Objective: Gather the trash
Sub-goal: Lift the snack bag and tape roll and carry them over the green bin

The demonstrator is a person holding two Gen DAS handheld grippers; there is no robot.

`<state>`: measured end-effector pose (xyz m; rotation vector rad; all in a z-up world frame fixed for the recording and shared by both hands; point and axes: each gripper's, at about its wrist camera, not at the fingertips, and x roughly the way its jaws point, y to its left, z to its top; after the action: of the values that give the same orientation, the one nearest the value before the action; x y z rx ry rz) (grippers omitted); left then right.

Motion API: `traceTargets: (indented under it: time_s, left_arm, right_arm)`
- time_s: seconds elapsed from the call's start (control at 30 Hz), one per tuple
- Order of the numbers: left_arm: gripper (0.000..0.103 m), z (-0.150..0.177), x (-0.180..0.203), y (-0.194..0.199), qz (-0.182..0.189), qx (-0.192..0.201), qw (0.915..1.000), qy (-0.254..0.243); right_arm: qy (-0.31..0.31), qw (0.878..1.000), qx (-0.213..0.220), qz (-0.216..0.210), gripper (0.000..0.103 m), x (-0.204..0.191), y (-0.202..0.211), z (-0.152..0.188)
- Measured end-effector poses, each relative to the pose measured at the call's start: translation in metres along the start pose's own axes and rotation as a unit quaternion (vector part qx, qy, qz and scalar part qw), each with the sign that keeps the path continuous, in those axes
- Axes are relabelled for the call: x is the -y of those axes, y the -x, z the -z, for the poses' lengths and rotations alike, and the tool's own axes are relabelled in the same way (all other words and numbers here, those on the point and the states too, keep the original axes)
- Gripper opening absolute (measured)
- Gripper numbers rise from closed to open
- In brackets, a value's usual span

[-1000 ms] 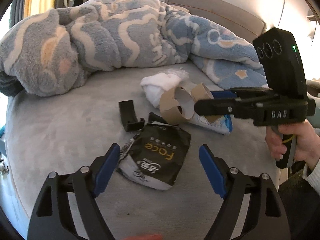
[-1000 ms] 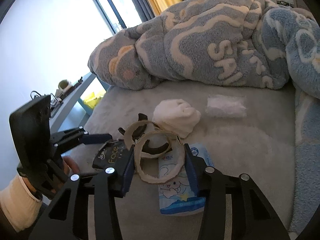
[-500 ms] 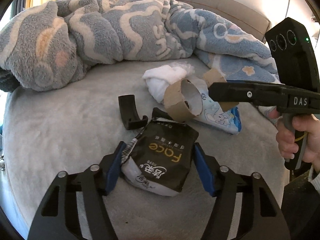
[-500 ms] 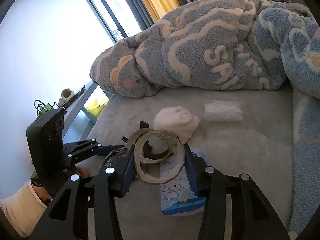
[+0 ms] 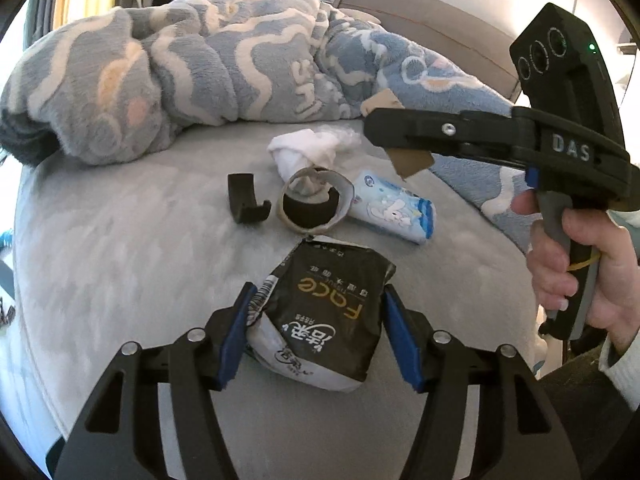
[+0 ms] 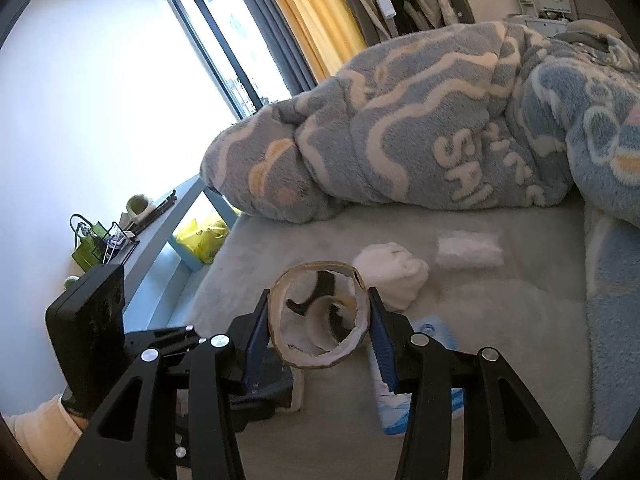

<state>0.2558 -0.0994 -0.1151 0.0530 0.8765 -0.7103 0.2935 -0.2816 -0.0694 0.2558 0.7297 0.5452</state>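
On the grey bed (image 5: 120,264), both hands were busy at once with the trash pickup. The right tool (image 6: 318,332) was clamped on a cardboard tape ring (image 6: 316,320), pads pressing its 2 sides, and the ring looked lifted clear of the mattress. The left tool (image 5: 316,332) was closing in on the black tissue pack (image 5: 324,312), which sat between the blue pads and looked touched on both flanks; I'd call that a grip just forming rather than a firm one.

So the step in hand seemed to be grabbing 2 pieces together. Next move, I figured, called for the left jaws to finish squeezing before any lift, since the soft pack could slip or fold, and then both loads needed carrying to wherever the trash goes, which neither view showed.

Plenty was left on the bed: a second cardboard ring (image 5: 312,204) lying flat, a blue-and-white wipes packet (image 5: 394,214) just beside it, a wad of white tissue (image 5: 304,152) behind, a clear plastic wrapper (image 6: 470,248) near the blanket (image 5: 180,72), and a black plastic clip (image 5: 242,200).
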Motion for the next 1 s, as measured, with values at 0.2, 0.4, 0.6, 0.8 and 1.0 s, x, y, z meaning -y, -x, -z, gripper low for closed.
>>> traceTargets:
  time_s: [0.2,0.4,0.6,0.8,1.0]
  left_arm:
    - [0.065,0.013,-0.002,0.027,-0.011,0.013,0.9997,0.015]
    - [0.065,0.027,-0.017,0.056,-0.052,0.034,0.9966,0.055]
    - [0.065,0.041,-0.039,0.092,-0.1,0.068,0.9885,0.09]
    - [0.065,0.055,-0.06,0.127,-0.137,0.097,0.9777,0.126]
    - [0.065,0.072,-0.081,0.154,-0.164,0.105,0.966,0.17]
  right_arm:
    - [0.009,1.0,0.004,0.0,0.047,-0.027,-0.006,0.001]
    - [0.013,1.0,0.001,-0.005,0.047,-0.053,-0.015,0.004]
    - [0.031,0.999,-0.01,-0.013,0.047,-0.085,-0.029,0.009]
    - [0.044,0.999,-0.019,-0.024,0.047,-0.115,-0.041,0.015]
    - [0.057,0.997,-0.028,-0.032,0.047,-0.139,-0.051,0.021]
